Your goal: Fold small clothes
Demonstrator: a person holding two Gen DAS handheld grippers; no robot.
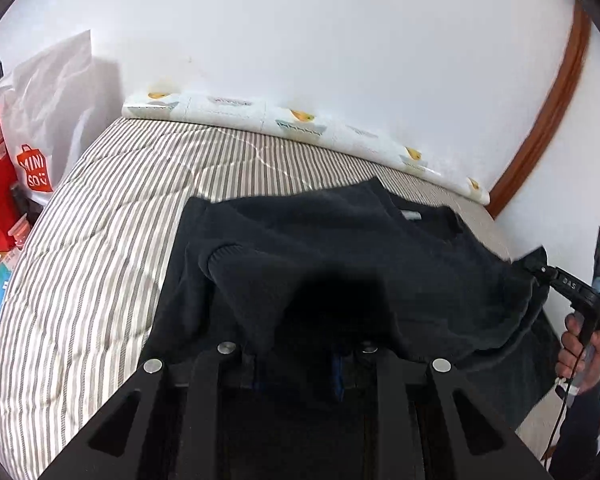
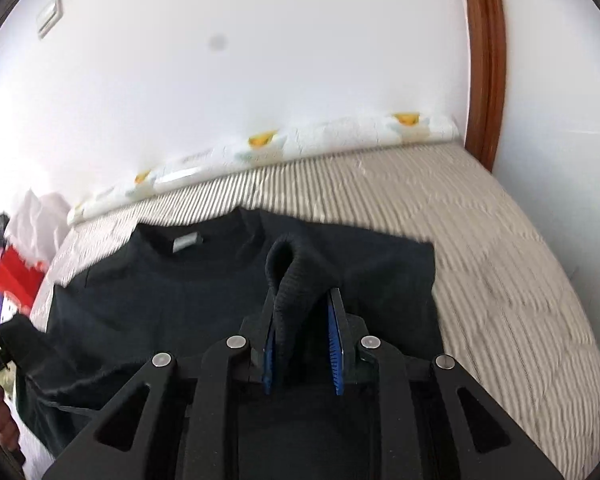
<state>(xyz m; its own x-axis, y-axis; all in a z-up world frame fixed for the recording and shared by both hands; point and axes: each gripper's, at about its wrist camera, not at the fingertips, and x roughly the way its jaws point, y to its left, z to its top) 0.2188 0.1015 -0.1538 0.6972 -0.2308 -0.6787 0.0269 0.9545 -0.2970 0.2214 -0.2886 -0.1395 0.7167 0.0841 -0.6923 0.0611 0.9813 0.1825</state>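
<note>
Right wrist: dark sweater [image 2: 204,292] lies rumpled, cuff [image 2: 288,280] raised.

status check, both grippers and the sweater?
Left gripper shut on black sweater, hem lifted. Right gripper shut on the ribbed edge, also raised. Collar end flat on striped bed. Nothing in the way.

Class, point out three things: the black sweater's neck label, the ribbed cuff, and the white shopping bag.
neck label [image 2: 186,245], right wrist view, its middle
ribbed cuff [image 2: 290,276], right wrist view, its raised loop
white shopping bag [image 1: 56,92], left wrist view, upper side
</note>
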